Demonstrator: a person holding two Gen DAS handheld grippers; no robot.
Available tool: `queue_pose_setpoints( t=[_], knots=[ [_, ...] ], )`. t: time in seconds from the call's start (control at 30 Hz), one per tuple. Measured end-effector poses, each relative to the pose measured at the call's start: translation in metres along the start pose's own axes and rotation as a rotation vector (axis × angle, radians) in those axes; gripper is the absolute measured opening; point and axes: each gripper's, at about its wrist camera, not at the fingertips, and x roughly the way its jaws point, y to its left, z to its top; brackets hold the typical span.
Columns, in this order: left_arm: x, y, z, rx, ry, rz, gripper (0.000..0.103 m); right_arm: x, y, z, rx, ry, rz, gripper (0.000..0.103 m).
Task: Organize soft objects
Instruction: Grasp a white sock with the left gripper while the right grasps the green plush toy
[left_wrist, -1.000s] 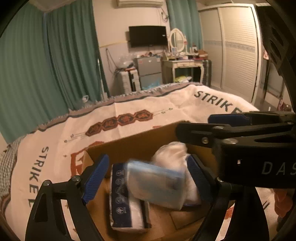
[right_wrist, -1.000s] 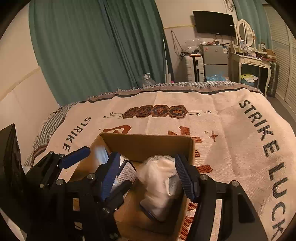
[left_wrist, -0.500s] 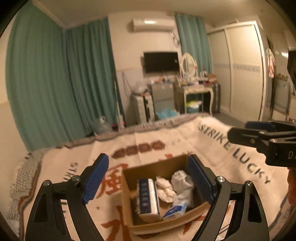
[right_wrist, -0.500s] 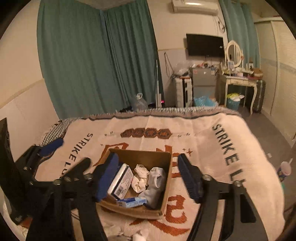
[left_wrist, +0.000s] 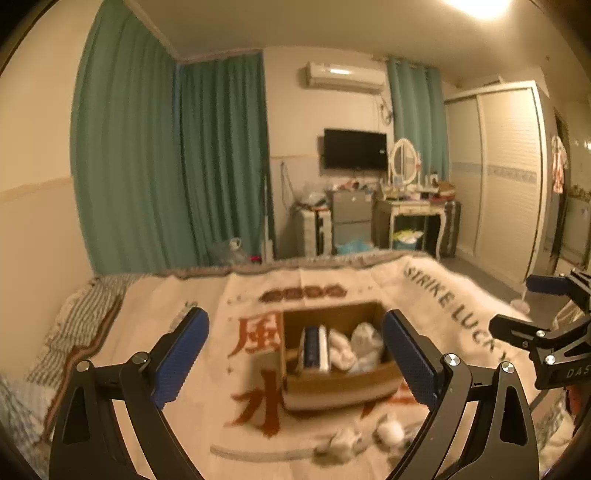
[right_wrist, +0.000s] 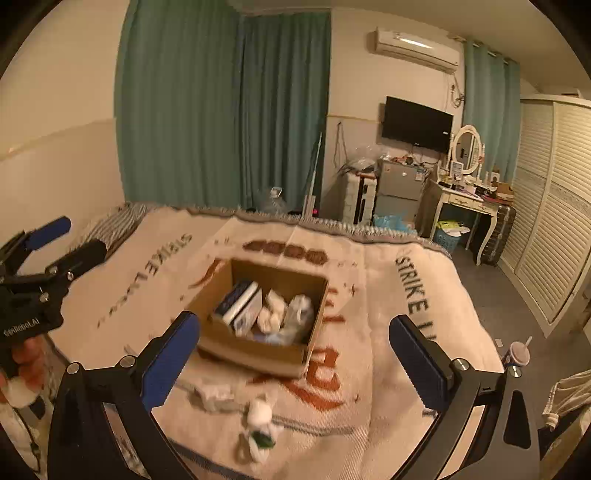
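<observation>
An open cardboard box (left_wrist: 340, 387) (right_wrist: 255, 352) sits on the bed's printed blanket (left_wrist: 258, 295) (right_wrist: 388, 306). Inside are a navy-and-white tissue pack (left_wrist: 314, 347) (right_wrist: 238, 297), a white cloth bundle (left_wrist: 341, 349) (right_wrist: 271, 314) and a pale bag (left_wrist: 367, 339) (right_wrist: 299, 312). Small white soft items lie on the blanket in front of the box (left_wrist: 388, 430) (right_wrist: 258, 411). My left gripper (left_wrist: 295, 360) is open and empty, held back above the bed. My right gripper (right_wrist: 295, 363) is open and empty too; it also shows at the right of the left wrist view (left_wrist: 532, 306).
A striped sheet (left_wrist: 74, 332) lies at the bed's left. Green curtains (left_wrist: 166, 166), a wall TV (right_wrist: 417, 118), a dressing table (right_wrist: 469, 195), a small fridge (right_wrist: 397, 188) and a slatted wardrobe (right_wrist: 554, 221) stand beyond. A cup (right_wrist: 517, 356) stands on the floor right.
Both grippers have pulled up and back from the box. The blue-and-white pack seen between the left fingers a second ago is no longer between them.
</observation>
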Motion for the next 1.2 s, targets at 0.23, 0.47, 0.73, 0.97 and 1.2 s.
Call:
queue_pose_setpoints(
  t=[0.23, 0.47, 0.73, 0.97, 1.2],
  knots=[
    [0.023, -0.004, -0.066, -0.039, 0.119, -0.011, 0.096, 0.044, 0.012, -0.073, -0.006, 0.120, 0.018, 0.103],
    [0.061, -0.017, -0.126, -0.025, 0.267, -0.016, 0.096, 0.115, 0.021, -0.147, 0.001, 0.312, 0.033, 0.103],
    [0.090, -0.032, -0.181, 0.004, 0.426, -0.040, 0.096, 0.157, 0.021, -0.194, 0.057, 0.431, 0.066, 0.100],
    [0.099, -0.036, -0.199, -0.009, 0.502, -0.056, 0.095, 0.162, 0.027, -0.197, 0.036, 0.454, 0.094, 0.059],
    [0.093, -0.048, -0.189, -0.013, 0.518, -0.072, 0.095, 0.147, 0.020, -0.192, 0.055, 0.414, 0.096, 0.036]
  ],
)
